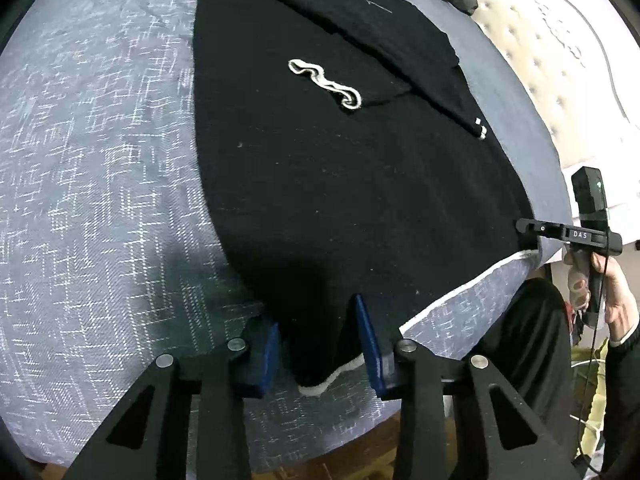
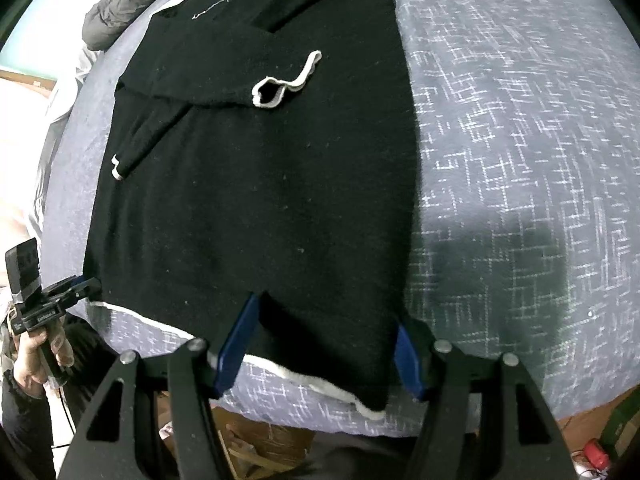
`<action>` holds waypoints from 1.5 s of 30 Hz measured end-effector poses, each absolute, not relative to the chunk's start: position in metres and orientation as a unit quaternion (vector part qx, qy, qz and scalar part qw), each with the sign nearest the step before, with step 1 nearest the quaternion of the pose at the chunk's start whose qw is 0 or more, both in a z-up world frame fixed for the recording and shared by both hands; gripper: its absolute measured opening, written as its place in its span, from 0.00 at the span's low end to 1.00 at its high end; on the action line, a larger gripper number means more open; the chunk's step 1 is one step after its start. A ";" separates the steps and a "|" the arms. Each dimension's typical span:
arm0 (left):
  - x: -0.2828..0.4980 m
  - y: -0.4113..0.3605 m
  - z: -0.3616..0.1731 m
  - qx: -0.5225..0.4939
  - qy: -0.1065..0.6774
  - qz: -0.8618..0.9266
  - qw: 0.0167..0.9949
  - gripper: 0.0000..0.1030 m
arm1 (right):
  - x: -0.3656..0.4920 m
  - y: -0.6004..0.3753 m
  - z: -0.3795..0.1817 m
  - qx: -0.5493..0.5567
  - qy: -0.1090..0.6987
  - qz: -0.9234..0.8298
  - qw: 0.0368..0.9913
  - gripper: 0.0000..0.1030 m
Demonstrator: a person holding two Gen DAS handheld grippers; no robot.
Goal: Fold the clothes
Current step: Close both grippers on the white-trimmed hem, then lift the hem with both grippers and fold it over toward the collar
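One black sweater (image 1: 340,168) lies flat on one bed covered by one grey-blue patterned bedspread (image 1: 100,168). The sweater has two sleeves folded across its body, each ending in one white-trimmed cuff: one cuff (image 1: 324,84) near the sweater's middle, the other (image 1: 480,128) toward the bedspread's side edge. Two handheld grippers are present, the left gripper (image 1: 320,344) and the right gripper (image 2: 320,344), each with two blue-padded fingers. One dark padded garment (image 2: 116,20) lies at the bed's far edge.
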State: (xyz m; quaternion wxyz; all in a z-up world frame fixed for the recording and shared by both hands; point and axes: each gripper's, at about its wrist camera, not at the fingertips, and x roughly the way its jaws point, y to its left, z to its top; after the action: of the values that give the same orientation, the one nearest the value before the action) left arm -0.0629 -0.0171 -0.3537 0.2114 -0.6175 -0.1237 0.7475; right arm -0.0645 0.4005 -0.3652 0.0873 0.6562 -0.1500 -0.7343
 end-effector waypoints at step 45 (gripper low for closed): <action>0.004 -0.013 -0.213 -0.504 -0.017 0.814 0.288 0.07 | 0.006 0.389 -0.220 0.504 -0.091 -0.831 0.215 0.04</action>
State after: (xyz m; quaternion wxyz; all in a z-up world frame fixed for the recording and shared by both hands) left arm 0.0041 -0.0134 -0.2134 0.2880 -0.5045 -0.0166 0.8138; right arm 0.0064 0.3895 -0.2204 0.2155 0.5045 -0.0913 -0.8311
